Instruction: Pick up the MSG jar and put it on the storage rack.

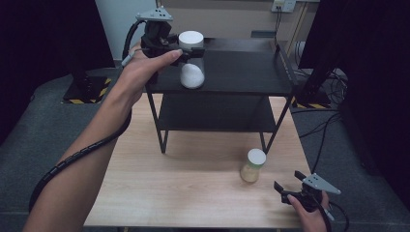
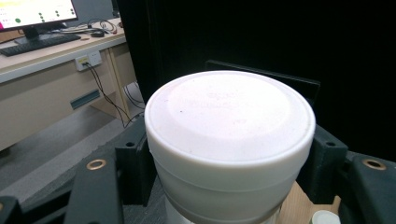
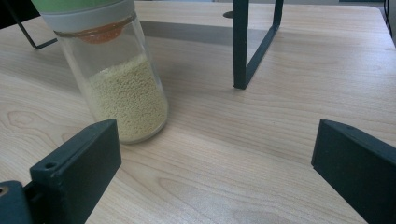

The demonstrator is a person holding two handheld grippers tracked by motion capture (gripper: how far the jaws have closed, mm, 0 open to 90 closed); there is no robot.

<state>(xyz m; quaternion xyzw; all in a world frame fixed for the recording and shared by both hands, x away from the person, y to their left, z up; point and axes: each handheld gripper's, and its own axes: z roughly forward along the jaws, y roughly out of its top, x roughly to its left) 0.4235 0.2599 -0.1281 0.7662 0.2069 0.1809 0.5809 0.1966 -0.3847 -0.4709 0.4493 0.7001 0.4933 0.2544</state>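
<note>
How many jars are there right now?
2. A white-lidded jar of white powder stands on the top shelf of the black rack, clamped by the left gripper. A jar of yellow grains stands on the wooden table.

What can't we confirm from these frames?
- White-lidded jar: left gripper view has its lid covering the jar body, so the base on the shelf is hidden.
- Grain jar: lid top cut by the right gripper view's upper edge.
- Lid embossing: too faint to read.
</note>
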